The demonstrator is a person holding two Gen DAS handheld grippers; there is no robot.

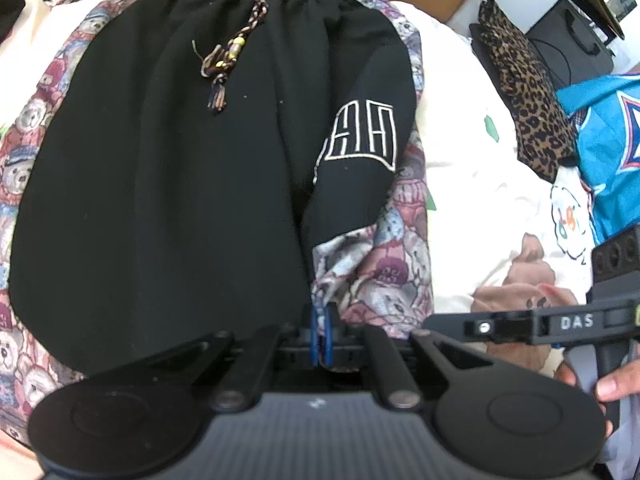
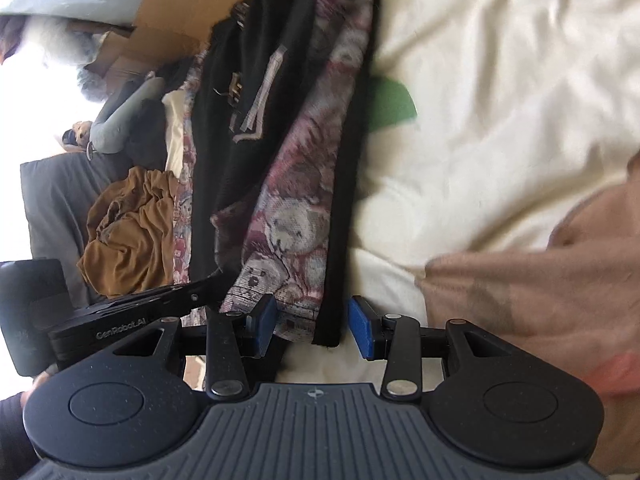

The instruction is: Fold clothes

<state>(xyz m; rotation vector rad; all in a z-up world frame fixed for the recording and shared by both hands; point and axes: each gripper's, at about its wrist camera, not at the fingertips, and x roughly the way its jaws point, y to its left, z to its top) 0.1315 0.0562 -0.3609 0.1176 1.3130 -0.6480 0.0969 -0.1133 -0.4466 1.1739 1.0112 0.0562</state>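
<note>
In the left wrist view, the black shorts (image 1: 168, 168) lie flat on a cream bedsheet (image 1: 472, 168), with the waistband at the far end and a knotted drawstring (image 1: 236, 52) hanging down the middle. The shorts have teddy bear panels on both sides and white letters on the right leg. The left gripper (image 1: 322, 336) is pinched tight on the near hem of the right leg. To the right there is bare sheet, then a leopard print cloth (image 1: 528, 100) and a blue top (image 1: 608, 140). In the right wrist view, the right gripper (image 2: 312, 326) is wide open, with the side edge of the shorts (image 2: 288, 168) lying between its blue pads (image 2: 362, 330), not gripped. Open sheet (image 2: 500, 80) spreads far and right.
</note>
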